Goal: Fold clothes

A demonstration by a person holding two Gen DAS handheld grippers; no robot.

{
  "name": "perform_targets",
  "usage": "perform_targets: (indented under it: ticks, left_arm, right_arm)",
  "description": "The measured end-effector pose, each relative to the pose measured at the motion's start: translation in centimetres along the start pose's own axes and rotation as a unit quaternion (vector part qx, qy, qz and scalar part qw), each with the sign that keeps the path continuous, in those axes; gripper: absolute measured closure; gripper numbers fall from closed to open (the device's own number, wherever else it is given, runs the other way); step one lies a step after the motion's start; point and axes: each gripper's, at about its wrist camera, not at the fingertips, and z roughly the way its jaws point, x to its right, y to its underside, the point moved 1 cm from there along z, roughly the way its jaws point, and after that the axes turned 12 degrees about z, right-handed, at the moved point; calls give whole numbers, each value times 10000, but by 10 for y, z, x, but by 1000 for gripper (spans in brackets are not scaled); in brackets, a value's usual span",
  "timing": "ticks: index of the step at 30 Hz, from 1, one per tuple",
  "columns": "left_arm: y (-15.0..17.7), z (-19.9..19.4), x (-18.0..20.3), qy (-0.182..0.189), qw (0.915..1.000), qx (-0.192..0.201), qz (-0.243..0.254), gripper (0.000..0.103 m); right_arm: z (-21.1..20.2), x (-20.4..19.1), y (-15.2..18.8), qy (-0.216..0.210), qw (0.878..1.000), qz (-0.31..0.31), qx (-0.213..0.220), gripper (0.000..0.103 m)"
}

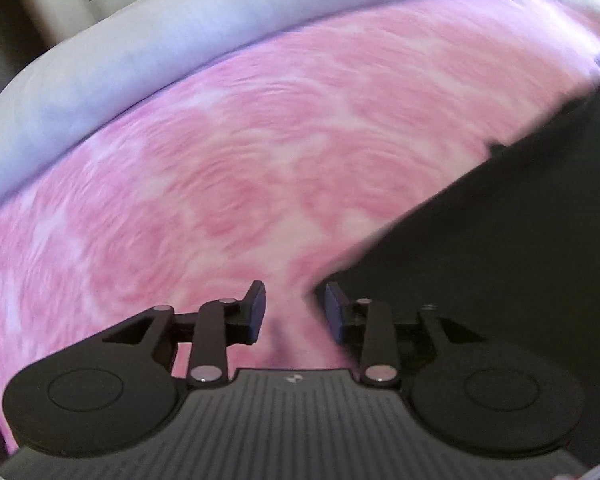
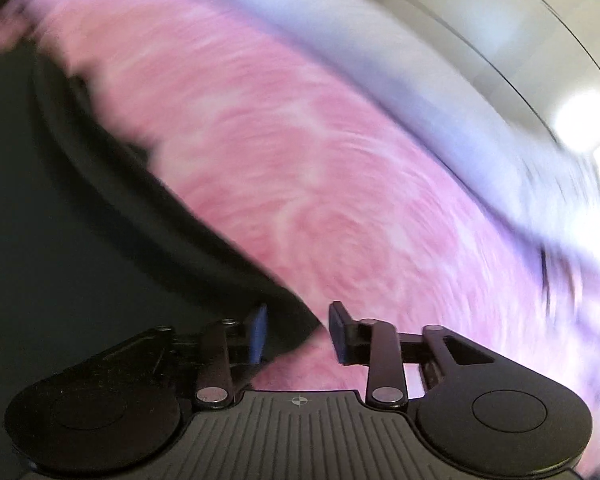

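Note:
A pink tie-dye garment [image 1: 260, 160] fills most of the left wrist view, blurred by motion. It runs down between the fingers of my left gripper [image 1: 294, 312], whose blue pads stand apart with cloth in the gap. In the right wrist view the same pink garment [image 2: 320, 180] stretches from upper left to lower right. Its corner reaches between the fingers of my right gripper [image 2: 298, 332], whose pads also stand apart. Whether either gripper pinches the cloth is not clear.
A dark surface [image 1: 520, 240] lies under the garment at the right of the left wrist view and at the left of the right wrist view [image 2: 60, 220]. A pale lilac-white cloth band [image 1: 120, 80] borders the garment's far edge. A bright light [image 2: 584, 120] glares at the right.

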Motion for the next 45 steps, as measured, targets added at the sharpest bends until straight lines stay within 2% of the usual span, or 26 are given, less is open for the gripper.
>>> perform_targets:
  ticks: [2, 6, 9, 12, 16, 18, 21, 23, 24, 28, 30, 35, 37, 41, 43, 45]
  left_arm:
    - [8, -4, -9, -179, 9996, -89, -182, 78]
    - [19, -30, -4, -269, 9994, 148, -136, 78]
    - [25, -52, 16, -264, 9990, 365, 57, 78]
    - [33, -76, 46, -73, 9977, 630, 259, 77]
    - [54, -112, 95, 360, 9939, 963, 395, 74]
    - [72, -123, 122, 600, 9919, 952, 581, 73]
    - [102, -124, 154, 562, 9910, 746, 956, 73]
    - [122, -123, 173, 489, 9901, 595, 1171, 72]
    - [131, -126, 177, 369, 9896, 687, 1205, 72]
    - [142, -146, 173, 218, 9945, 611, 821, 73]
    - [146, -163, 177, 36, 9934, 712, 896, 73]
    - [148, -193, 198, -106, 9904, 1047, 899, 73]
    - [143, -192, 209, -120, 9894, 1114, 927, 73]
    - [131, -175, 216, 80, 9911, 1201, 567, 72]
    - [130, -158, 215, 160, 9933, 1039, 484, 72]
    - [136, -144, 216, 100, 9948, 788, 630, 70]
  right_arm:
    - [-3, 12, -2, 79, 9990, 435, -51, 66]
    - [-13, 23, -3, 134, 9962, 862, -83, 65]
    - [-35, 2, 6, -44, 9970, 768, 77, 64]
    - [-60, -29, 19, -366, 9961, 758, 271, 63]
    - [-97, -82, 52, -839, 9926, 730, 487, 62]
    - [-119, -102, 78, -999, 9897, 873, 535, 61]
    - [-140, -120, 122, -1128, 9859, 1146, 459, 60]
    - [-148, -114, 151, -1024, 9833, 1461, 355, 60]
    - [-151, -109, 165, -953, 9813, 1645, 303, 58]
    - [-174, -96, 211, -471, 9759, 2129, 85, 58]
    - [-190, -97, 219, -315, 9755, 2174, 152, 58]
    - [-221, -112, 218, -385, 9711, 2259, 670, 57]
    - [-218, -117, 206, -552, 9655, 2398, 856, 57]
    - [-197, -128, 175, -913, 9551, 2611, 1063, 57]
    - [-183, -132, 160, -1106, 9516, 2649, 1098, 57]
    - [-163, -135, 150, -1261, 9488, 2741, 932, 57]
